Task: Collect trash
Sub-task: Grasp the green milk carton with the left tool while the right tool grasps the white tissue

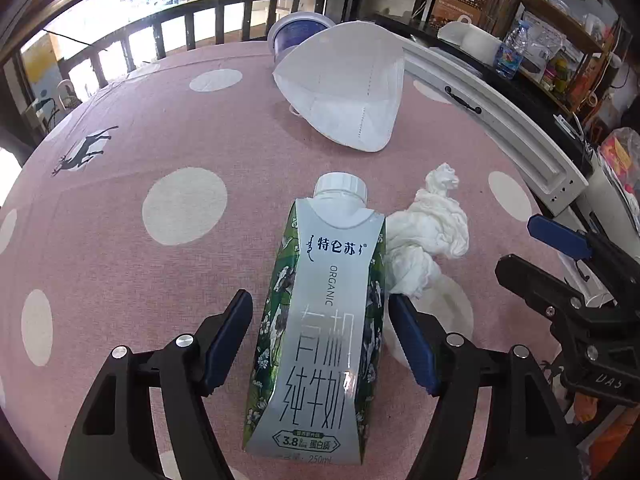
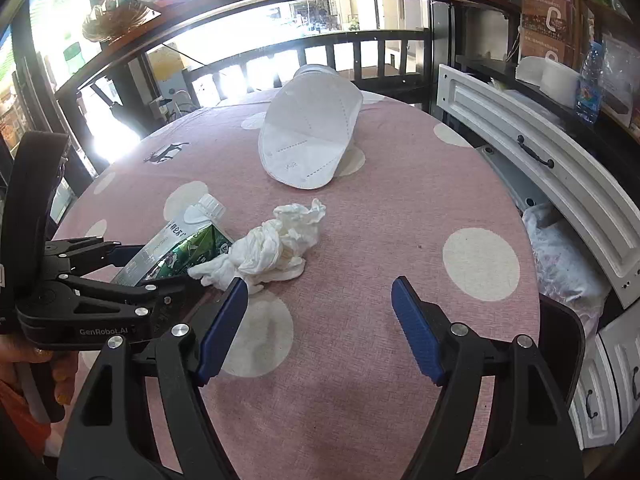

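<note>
A silver and green milk carton (image 1: 320,312) with a white cap lies on the pink dotted tablecloth (image 1: 120,184). My left gripper (image 1: 320,316) is open, its blue pads on either side of the carton; the right pad is close to or touching it, the left pad apart. A crumpled white tissue (image 1: 428,236) lies against the carton's right side. A white face mask (image 1: 344,92) lies farther back. In the right wrist view my right gripper (image 2: 320,308) is open and empty above bare cloth, just right of the tissue (image 2: 276,244), carton (image 2: 180,244) and mask (image 2: 308,136).
A blue-rimmed white container (image 1: 300,30) stands at the table's far edge behind the mask. A white cabinet panel with a black handle (image 2: 536,152) runs along the table's right side. Shelves with boxes and a water bottle (image 1: 512,50) are behind it.
</note>
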Available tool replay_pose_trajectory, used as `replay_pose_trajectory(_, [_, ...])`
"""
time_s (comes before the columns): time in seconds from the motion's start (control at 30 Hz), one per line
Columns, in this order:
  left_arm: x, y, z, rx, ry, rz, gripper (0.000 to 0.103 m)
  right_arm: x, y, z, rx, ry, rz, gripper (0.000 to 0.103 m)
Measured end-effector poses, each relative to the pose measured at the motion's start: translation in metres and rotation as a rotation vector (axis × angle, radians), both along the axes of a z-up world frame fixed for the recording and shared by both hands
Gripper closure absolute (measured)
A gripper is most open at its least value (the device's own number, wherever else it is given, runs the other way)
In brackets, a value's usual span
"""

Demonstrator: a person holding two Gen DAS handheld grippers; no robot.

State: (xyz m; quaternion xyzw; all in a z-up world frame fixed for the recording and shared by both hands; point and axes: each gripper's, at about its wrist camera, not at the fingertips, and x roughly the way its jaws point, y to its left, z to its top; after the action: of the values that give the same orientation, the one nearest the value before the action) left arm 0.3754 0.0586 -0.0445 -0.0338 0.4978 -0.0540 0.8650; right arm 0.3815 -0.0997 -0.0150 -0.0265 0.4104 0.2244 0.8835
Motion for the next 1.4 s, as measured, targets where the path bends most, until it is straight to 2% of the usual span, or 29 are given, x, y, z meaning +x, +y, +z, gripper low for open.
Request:
replay_pose_trajectory(0.17, [-0.003,-0.004,-0.005,0.043,0.028,-0.045,0.033,0.004,0.000,0.001,-0.007,-0.001,-0.010,0.029])
replay_pose_trajectory(0.37, [-0.007,-0.005,-0.005,0.092,0.011,-0.078,0.033,0.005,0.001,0.003,-0.013,-0.004,-0.013,0.029])
replay_pose_trajectory(0.4, [-0.006,-0.005,-0.007,0.108,0.017,-0.082,0.035,0.005,0.002,0.002,-0.015,-0.005,-0.013,0.029])
replay_pose_trajectory(0.47, [-0.005,-0.005,-0.009,0.112,0.026,-0.093,0.051,0.004,0.004,0.003,-0.011,-0.004,-0.012,0.029])
replay_pose_trajectory(0.57, [-0.009,-0.002,-0.009,0.105,0.020,-0.099,0.052,0.003,0.008,0.003,-0.014,-0.006,-0.007,0.029])
replay_pose_trajectory(0.83, [-0.030,0.026,0.002,0.038,-0.040,-0.021,0.052,0.009,0.028,-0.001,-0.025,0.011,0.013,0.029])
replay_pose_trajectory(1.0, [-0.047,0.035,0.012,0.047,-0.117,0.047,0.052,0.015,0.049,-0.004,-0.021,0.044,0.024,0.029])
replay_pose_trajectory(1.17, [-0.061,0.043,0.014,0.034,-0.147,0.077,0.052,0.027,0.069,-0.020,-0.050,0.105,0.003,0.029])
replay_pose_trajectory(1.23, [-0.065,0.043,0.014,0.030,-0.157,0.080,0.052,0.029,0.073,-0.026,-0.059,0.116,-0.006,0.038])
replay_pose_trajectory(1.27, [-0.068,0.043,0.014,0.023,-0.159,0.082,0.052,0.029,0.075,-0.028,-0.065,0.113,-0.005,0.045])
replay_pose_trajectory(1.3, [-0.070,0.044,0.013,0.017,-0.160,0.083,0.052,0.028,0.076,-0.030,-0.077,0.102,-0.009,0.046])
replay_pose_trajectory(1.4, [-0.077,0.046,0.012,0.012,-0.167,0.093,0.052,0.025,0.074,-0.030,-0.083,0.080,-0.004,0.061])
